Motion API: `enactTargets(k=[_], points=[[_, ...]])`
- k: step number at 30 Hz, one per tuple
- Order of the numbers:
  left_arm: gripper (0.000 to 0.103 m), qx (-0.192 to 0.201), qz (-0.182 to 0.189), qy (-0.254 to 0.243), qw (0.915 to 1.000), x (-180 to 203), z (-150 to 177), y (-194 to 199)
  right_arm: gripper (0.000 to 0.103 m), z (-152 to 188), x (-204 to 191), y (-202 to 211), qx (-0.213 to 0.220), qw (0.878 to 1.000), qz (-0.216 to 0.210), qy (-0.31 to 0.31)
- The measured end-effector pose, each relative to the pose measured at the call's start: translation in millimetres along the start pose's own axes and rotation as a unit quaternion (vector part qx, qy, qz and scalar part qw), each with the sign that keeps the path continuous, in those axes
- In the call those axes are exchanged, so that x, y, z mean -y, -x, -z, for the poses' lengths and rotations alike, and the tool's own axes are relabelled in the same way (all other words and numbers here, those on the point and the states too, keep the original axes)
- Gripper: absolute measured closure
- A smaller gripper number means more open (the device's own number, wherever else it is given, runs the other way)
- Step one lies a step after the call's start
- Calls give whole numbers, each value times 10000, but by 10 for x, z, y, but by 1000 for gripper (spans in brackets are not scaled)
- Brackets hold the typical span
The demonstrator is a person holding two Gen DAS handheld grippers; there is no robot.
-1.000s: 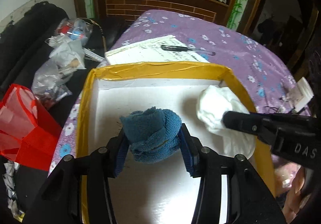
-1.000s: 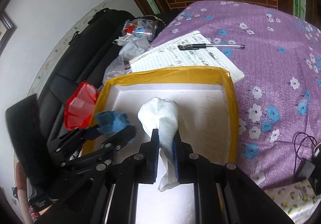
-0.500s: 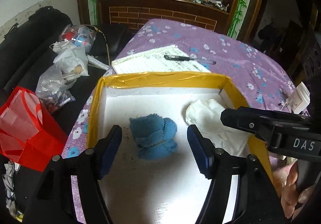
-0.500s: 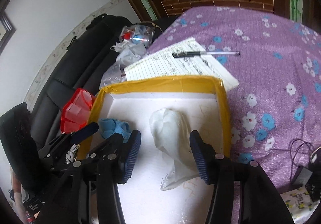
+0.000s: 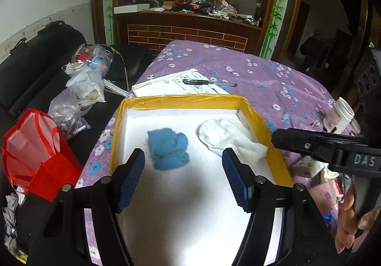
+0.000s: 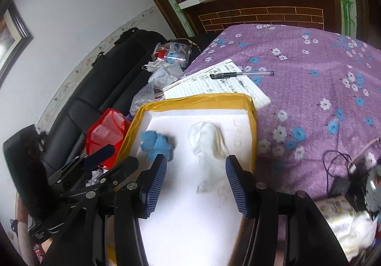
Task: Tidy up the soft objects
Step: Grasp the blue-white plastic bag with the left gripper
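Observation:
A crumpled blue cloth (image 5: 168,148) lies in the white box with yellow taped rim (image 5: 181,98), left of a white cloth (image 5: 228,139). My left gripper (image 5: 182,180) is open and empty, held above and behind the blue cloth. In the right wrist view the blue cloth (image 6: 156,143) and the white cloth (image 6: 208,144) lie side by side in the box (image 6: 197,100). My right gripper (image 6: 194,185) is open and empty, behind the white cloth. The left gripper (image 6: 100,154) shows at the left there.
A notepad (image 5: 176,84) with a pen (image 5: 209,83) lies beyond the box on the purple flowered cloth (image 5: 262,80). A red bag (image 5: 35,151) and plastic bags (image 5: 81,89) lie at the left on a black sofa. A white jar (image 5: 340,115) and clutter are at the right.
Both grippers opened, let go of their cloths and drew back. The blue and white cloths now lie loose on the box floor.

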State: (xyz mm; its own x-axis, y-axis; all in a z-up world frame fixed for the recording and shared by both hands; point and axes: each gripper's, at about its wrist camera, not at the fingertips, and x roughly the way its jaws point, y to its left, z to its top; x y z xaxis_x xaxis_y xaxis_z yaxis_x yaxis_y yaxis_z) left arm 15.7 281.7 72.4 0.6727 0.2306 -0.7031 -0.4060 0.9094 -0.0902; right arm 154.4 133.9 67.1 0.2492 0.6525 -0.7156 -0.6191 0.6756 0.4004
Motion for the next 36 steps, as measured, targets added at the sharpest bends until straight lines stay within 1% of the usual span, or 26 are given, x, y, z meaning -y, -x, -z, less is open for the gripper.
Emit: enactTargets(k=[7,10,13,15,20,23,27,28,29,33,34,36], points=[[36,101,240,-46,9997,227,186,208,46,311,61,448,81,9998,-145,136],[36,133,366,-181,9991,397,297,297,46,506,145,704,125,9994,-178,265],[36,153,524,-291,9981,616,381,374,46,712,314,986,221,9992,-119,316],[36,177,672,-354,9970,766,444,429,45,852,484,1174,261,9993,-147,245],[36,153,1032,-545,9931,1121,614,533,44,1123,827,1499,374,9991,-191,-8],[36,95,1231,-665,9901,1358,757,579,44,1252,999,1641,467,9986,-256,-69],[36,-119,1451,-815,9860,1699,982,580,42,1433,1241,1850,765,9968,-225,-100],[36,-173,1431,-839,9860,1771,1031,562,38,1467,1310,1880,823,9963,-230,-133],[36,-217,1404,-851,9862,1816,1079,551,37,1495,1395,1903,860,9958,-250,-202],[36,-442,1190,-1042,9864,2128,1241,447,37,1511,1649,1983,973,9932,-342,-541],[36,-515,1072,-1078,9870,2188,1258,402,37,1512,1696,2014,980,9925,-363,-630],[36,-580,995,-1120,9870,2268,1267,323,37,1515,1758,2076,1029,9912,-402,-731]])
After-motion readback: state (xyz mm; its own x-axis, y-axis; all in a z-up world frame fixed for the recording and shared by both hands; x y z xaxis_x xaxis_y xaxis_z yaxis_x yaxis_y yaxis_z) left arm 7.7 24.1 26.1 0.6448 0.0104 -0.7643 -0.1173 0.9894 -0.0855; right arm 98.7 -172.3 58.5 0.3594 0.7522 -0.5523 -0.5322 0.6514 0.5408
